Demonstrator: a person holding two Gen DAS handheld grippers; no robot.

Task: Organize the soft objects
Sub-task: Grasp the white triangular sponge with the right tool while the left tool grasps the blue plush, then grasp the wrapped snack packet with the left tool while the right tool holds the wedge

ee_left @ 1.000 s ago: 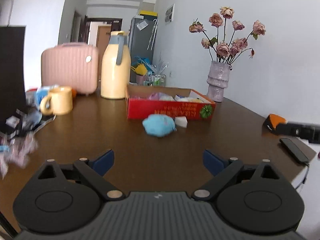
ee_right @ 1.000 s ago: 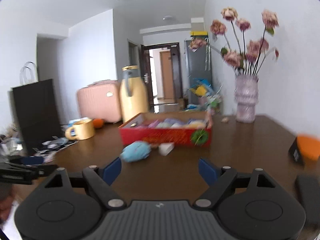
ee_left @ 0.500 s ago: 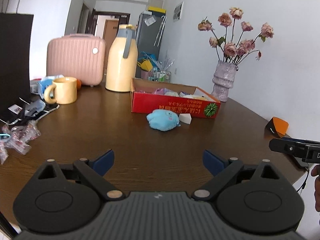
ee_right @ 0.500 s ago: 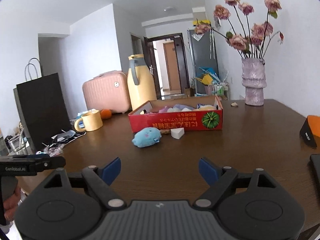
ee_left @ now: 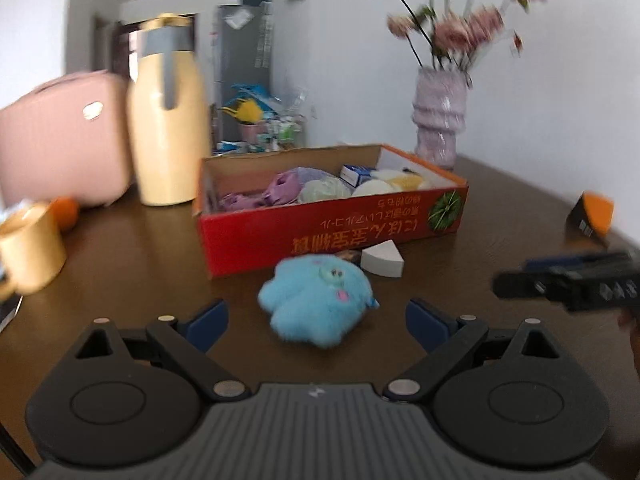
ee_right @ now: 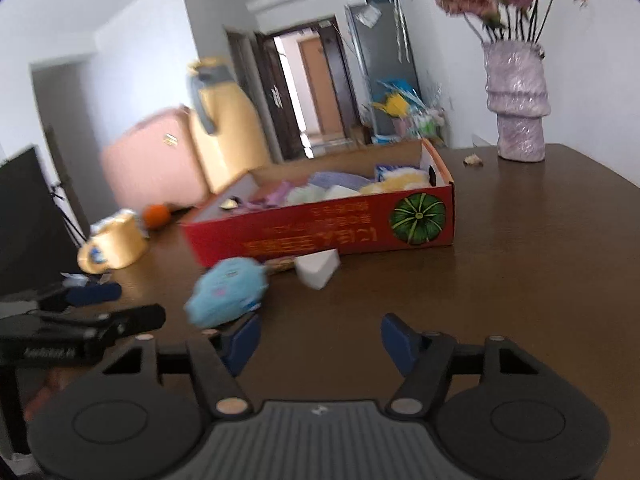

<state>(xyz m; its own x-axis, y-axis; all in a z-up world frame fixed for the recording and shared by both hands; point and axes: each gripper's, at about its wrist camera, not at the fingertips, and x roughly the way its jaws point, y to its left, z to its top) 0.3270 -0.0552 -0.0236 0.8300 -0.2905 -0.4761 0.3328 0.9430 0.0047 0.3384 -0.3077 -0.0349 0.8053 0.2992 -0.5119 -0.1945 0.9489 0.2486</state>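
A fluffy blue plush toy (ee_left: 318, 300) lies on the dark wooden table (ee_left: 500, 216) at the centre of the left wrist frame, just in front of a red cardboard box (ee_left: 332, 228) holding other soft items, with a white wedge-shaped sponge (ee_left: 382, 260) beside it. The left gripper (ee_left: 317, 320) sits low in the frame, fingers spread wide around the toy without touching it. The right gripper (ee_right: 320, 340), at the bottom of its own frame, is also spread and holds nothing, the toy just beyond its left finger.

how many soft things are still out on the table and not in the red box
2: a blue plush toy on the table just before the red box, and a white wedge sponge right of it against the box front. Others may be hidden.
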